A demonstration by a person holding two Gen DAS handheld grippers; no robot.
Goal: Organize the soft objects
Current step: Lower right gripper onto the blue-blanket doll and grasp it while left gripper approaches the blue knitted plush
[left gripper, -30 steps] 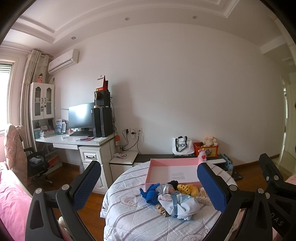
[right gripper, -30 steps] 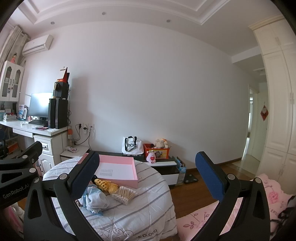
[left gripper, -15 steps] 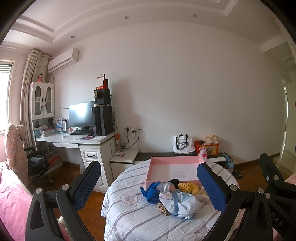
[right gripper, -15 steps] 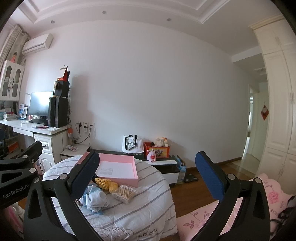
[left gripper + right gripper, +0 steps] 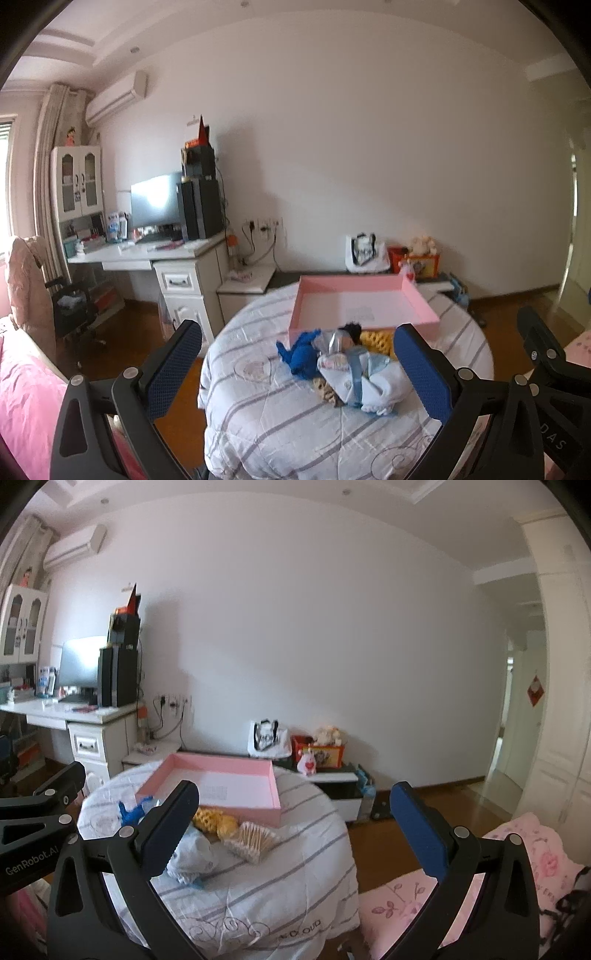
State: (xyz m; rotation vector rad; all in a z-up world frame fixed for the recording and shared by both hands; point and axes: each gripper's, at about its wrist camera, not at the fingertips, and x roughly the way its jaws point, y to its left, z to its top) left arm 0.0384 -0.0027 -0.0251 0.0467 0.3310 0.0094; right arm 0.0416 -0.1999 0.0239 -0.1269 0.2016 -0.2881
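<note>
A pile of soft things lies on a round table [image 5: 273,424] under a striped quilt: a blue plush toy [image 5: 301,354], a pale blue and white baby garment [image 5: 364,380], a yellow knitted toy [image 5: 376,339] and a small brown item [image 5: 325,389]. Behind the pile stands an open, empty pink box [image 5: 360,306]. My left gripper [image 5: 295,367] is open and empty, well short of the pile. In the right wrist view I see the garment [image 5: 192,856], the yellow toy [image 5: 216,821], a beige knitted piece [image 5: 253,840] and the box [image 5: 218,788]. My right gripper [image 5: 293,829] is open and empty.
A white desk [image 5: 147,254] with a monitor and speakers stands at the left, with an office chair [image 5: 70,310]. A low shelf along the wall carries a tote bag [image 5: 365,253] and toys. A pink bedspread [image 5: 461,893] lies at the right. A doorway [image 5: 517,720] opens at the far right.
Both grippers have tilted down and moved a little closer to the table, so the pile and box look larger and lower. Nothing on the table has moved.
</note>
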